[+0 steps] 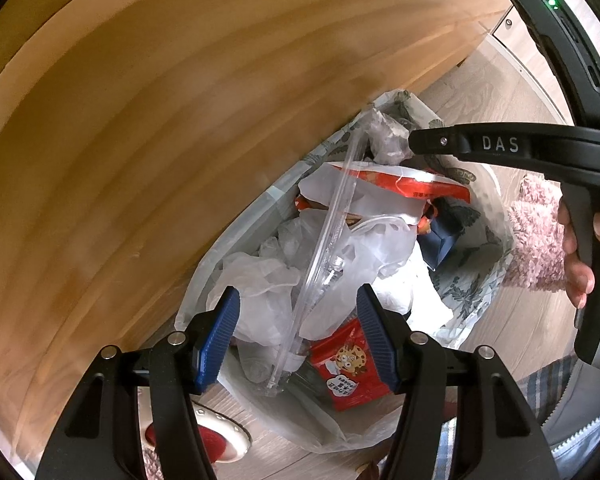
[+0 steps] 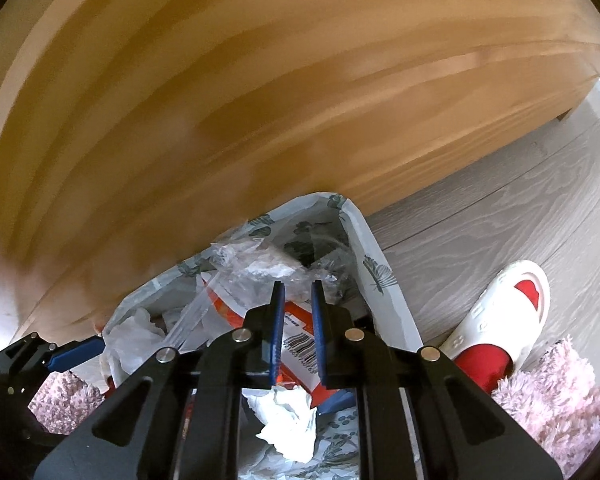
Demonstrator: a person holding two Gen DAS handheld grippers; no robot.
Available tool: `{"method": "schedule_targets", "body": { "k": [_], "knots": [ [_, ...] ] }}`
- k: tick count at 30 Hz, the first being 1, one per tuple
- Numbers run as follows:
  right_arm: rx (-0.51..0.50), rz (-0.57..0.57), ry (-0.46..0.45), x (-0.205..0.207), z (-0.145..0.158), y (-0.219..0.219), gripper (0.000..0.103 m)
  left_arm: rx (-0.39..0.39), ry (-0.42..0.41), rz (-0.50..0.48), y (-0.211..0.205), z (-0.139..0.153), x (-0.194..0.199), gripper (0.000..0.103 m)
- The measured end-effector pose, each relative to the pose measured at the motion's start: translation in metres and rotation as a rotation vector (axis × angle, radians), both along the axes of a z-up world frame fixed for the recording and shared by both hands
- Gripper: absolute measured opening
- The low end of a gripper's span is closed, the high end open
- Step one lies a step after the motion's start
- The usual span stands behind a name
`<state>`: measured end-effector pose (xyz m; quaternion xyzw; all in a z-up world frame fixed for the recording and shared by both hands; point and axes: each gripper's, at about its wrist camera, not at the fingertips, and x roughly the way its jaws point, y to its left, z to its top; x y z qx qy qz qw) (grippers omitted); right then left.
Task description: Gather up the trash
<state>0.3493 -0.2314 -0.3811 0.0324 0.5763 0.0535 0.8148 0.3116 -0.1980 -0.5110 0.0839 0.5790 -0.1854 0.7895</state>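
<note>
A trash bin [image 1: 476, 280] lined with a leaf-printed plastic bag [image 2: 376, 272] stands on pale wood-grain flooring [image 2: 500, 216], pressed close against a honey-coloured wooden panel [image 1: 160, 120], and is filled nearly to the rim. Inside it, seen from the left wrist, lie crumpled white plastic bags [image 1: 268, 280], a long clear plastic tray edge [image 1: 332, 232] slanting across the heap, an orange-and-white wrapper [image 1: 400, 184], a dark blue carton [image 1: 448, 236] and, nearest the camera, a red snack packet [image 1: 348, 364] printed with a cartoon animal. The left gripper [image 1: 298, 336] hangs over the bin with its blue pads [image 1: 220, 340] spread wide and gripping nothing, the clear tray edge running between them without contact. The right gripper [image 2: 298, 332] points down into the same bin, its pads [image 2: 277, 332] drawn in to a narrow gap with nothing clamped there; the barcoded orange-and-white wrapper [image 2: 296, 344] shows below through the gap, and a crumpled white tissue [image 2: 288, 420] lies beneath the gripper, apparently on the heap, though the fisheye view makes that hard to confirm. A person's hand [image 1: 580, 248] grips the right tool's handle. Beside the bin, a white slipper [image 2: 504, 312] over a red sock [image 2: 484, 364] rests on the floor, next to fluffy pink fabric [image 2: 556, 396].
</note>
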Motion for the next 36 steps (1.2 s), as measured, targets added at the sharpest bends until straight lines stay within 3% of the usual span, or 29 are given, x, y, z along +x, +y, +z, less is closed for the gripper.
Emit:
{"method": "schedule_targets", "body": {
  "k": [7,11,18,21,27,36],
  "knots": [
    [0.013,-0.004,-0.001,-0.002,0.017,0.023,0.015,-0.006,-0.013,0.016,0.001,0.005,-0.002,0.058],
    [0.029,0.002,-0.002,-0.011,0.026,0.022,0.04,-0.011,-0.022,0.022,0.003,0.006,-0.006,0.058],
    [0.034,-0.014,0.005,-0.016,0.041,0.018,0.052,-0.021,-0.04,0.034,0.003,0.012,-0.015,0.059],
    [0.041,-0.021,-0.011,-0.011,0.062,0.017,0.06,-0.02,-0.049,0.031,0.002,0.015,-0.018,0.07],
    [0.018,0.005,-0.052,-0.019,0.08,0.02,0.071,-0.023,-0.077,0.027,0.0,0.022,-0.022,0.071],
    [-0.037,0.022,-0.105,-0.056,0.096,0.024,0.079,-0.012,-0.136,0.037,0.004,0.034,-0.027,0.077]
  ]
}}
